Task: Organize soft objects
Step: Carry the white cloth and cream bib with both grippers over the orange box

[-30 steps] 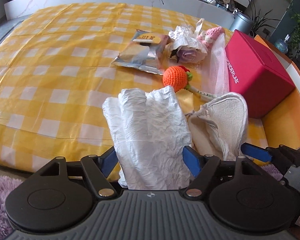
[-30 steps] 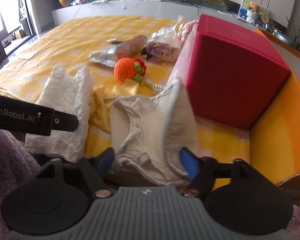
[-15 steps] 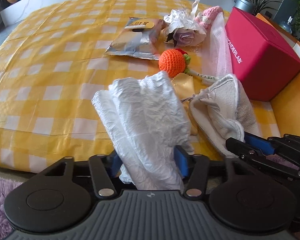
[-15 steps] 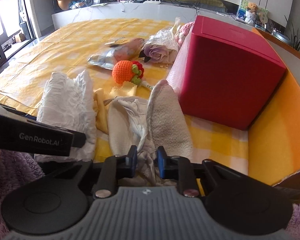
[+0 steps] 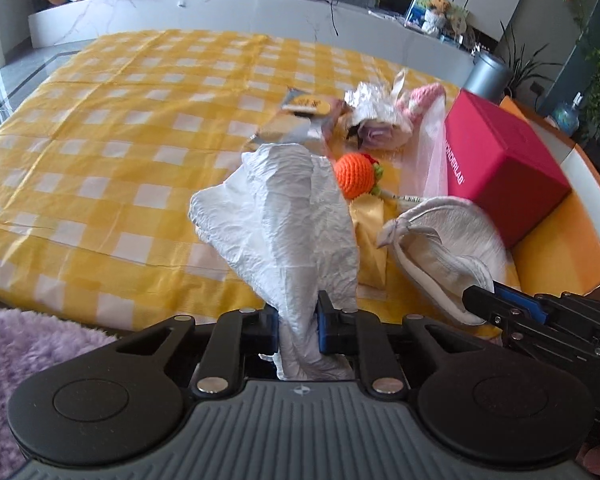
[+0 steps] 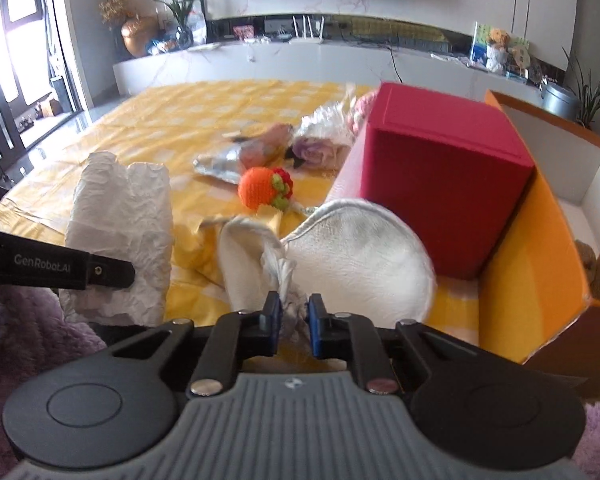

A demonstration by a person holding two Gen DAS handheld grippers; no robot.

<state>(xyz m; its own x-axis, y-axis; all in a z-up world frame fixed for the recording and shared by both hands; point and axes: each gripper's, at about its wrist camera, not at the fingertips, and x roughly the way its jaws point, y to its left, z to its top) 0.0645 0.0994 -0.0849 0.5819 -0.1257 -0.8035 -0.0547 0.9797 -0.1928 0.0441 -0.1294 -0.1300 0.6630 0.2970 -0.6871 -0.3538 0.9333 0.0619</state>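
Broadly, the yellow-and-white checked cloth covered the whole surface in front of you, with a purple shaggy rug at its near edge. At the right stood the crimson box, its side touching the orange-walled open box beside it.

Your left gripper was closing, its blue pads pressed on the lower end of the crumpled white plastic bag, which rose from the jaws in a loose peak over the near part of the cloth. Your right gripper was closing too, its pads pinched on the knotted neck of the cream drawstring pouch; the pouch's rounded body bulged forward, just in front of the crimson box. A yellow cloth scrap lay between the bag and the pouch.

Farther back, a silver foil snack packet lay flat, beside a pale purple fabric rose wrapped in crinkled film and a pink knitted piece near the box's far corner. Smallest, the orange crocheted fruit with a green and red top sat just beyond the pouch, apart from both grippers.
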